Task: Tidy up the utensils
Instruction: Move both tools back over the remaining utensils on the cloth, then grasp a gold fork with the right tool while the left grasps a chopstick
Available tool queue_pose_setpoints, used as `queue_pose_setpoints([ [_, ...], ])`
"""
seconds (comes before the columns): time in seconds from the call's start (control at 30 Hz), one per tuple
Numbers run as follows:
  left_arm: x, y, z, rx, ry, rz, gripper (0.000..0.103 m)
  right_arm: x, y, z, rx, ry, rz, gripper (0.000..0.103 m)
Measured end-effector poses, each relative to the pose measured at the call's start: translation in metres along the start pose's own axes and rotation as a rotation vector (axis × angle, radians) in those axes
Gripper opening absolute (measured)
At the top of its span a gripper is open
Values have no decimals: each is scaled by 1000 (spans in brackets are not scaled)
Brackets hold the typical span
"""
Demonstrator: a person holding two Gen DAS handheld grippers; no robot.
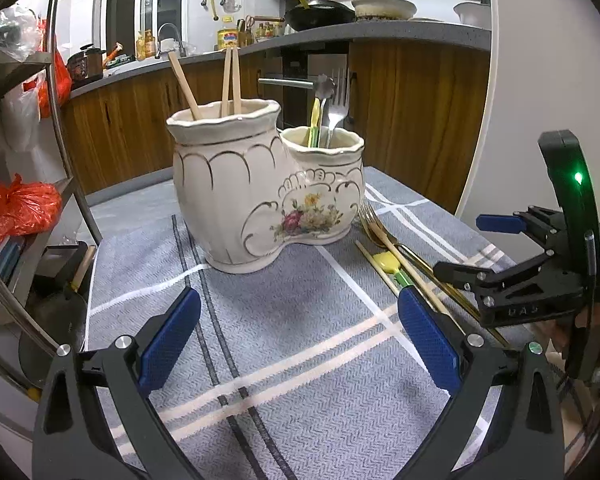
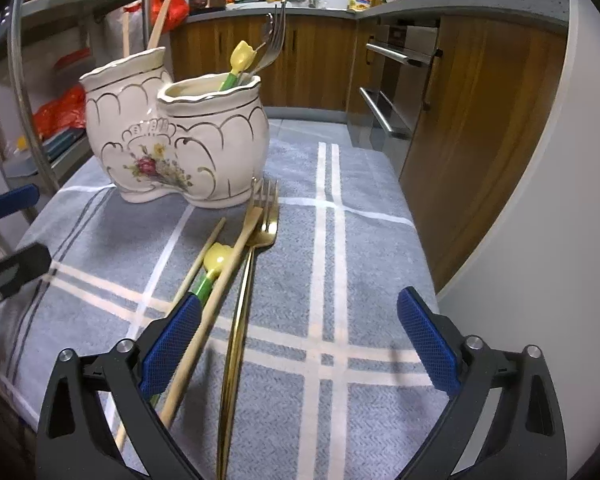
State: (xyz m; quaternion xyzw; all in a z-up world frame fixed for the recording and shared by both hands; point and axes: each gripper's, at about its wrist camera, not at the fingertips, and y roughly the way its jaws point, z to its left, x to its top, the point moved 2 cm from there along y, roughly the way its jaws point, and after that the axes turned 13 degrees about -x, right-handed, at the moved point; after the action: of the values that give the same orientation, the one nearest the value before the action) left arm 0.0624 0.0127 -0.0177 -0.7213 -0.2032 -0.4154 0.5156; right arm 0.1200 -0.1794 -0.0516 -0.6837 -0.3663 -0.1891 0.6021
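Right now, right gripper (image 2: 298,344): jaws spread, empty, straddling the gold fork (image 2: 256,236) handle, presumably lining up a pick.
Left gripper (image 1: 300,340): spread, empty, over the cloth's near edge.
Loose utensils: fork, chopsticks (image 2: 204,280), tulip-topped utensil (image 2: 216,260) beside the ceramic holder (image 2: 172,132), mid-cloth.
Plaid cloth (image 2: 360,272): carries everything.

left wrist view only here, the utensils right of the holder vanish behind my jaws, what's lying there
Observer: A gold fork lies tines toward the ceramic holder, its long handle running between the open jaws of the right gripper.
Operator: chopsticks too
Observer: Two wooden chopsticks, one crossing over the fork's neck.
Operator: and the yellow thing
Observer: A tulip-topped green utensil lies between the chopsticks, matching one standing in the holder's smaller pot.
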Motion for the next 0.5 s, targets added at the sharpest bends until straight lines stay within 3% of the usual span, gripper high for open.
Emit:
queue_pose_setpoints([
  [0.13,-1,0,0,-5,-2,0,97,7,3,1,9,2,16,71],
  [0.27,0,0,1,-10,-5,1,97,10,4,8,41,-20,36,58],
  [0.4,-1,1,2,-13,-8,6,97,10,10,16,84,-33,74,35],
  [0.5,-1,1,1,-14,-9,4,97,10,15,21,100,-38,97,23],
])
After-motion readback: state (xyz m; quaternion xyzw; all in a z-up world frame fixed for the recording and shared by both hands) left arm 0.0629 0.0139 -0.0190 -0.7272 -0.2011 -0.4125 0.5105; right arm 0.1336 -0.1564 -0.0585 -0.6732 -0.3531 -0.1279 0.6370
